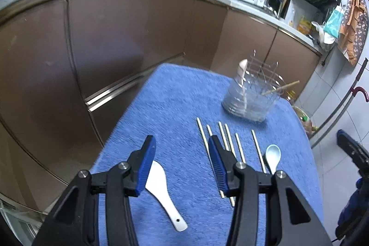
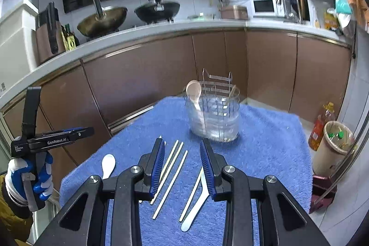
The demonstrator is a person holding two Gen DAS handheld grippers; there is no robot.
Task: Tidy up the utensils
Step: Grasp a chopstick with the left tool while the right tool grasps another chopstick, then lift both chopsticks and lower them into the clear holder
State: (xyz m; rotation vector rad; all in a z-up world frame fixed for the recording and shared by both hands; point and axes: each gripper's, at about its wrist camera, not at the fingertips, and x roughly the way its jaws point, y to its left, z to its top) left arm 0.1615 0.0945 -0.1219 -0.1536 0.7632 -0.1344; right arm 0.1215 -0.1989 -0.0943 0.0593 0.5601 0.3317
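Note:
Several wooden chopsticks [image 1: 224,142] lie side by side on the blue towel [image 1: 175,107]. A white rice spoon [image 1: 161,195] lies left of them and a pale blue spoon [image 1: 273,155] right of them. My left gripper [image 1: 181,138] hovers open above the towel, with nothing between its fingers. My right gripper [image 2: 181,141] is also open, over the chopsticks [image 2: 171,167] and apart from them; the pale spoon [image 2: 196,206] lies partly under its right finger. Behind stands a clear utensil holder [image 2: 214,121] with a pink spoon [image 2: 193,90] and one chopstick in it.
Brown kitchen cabinets [image 1: 115,50] run close behind and left of the towel-covered table. A gloved hand [image 2: 27,179] holds the left gripper at the left edge of the right wrist view. A bin [image 2: 334,144] and an oil bottle [image 2: 321,128] stand on the floor at right.

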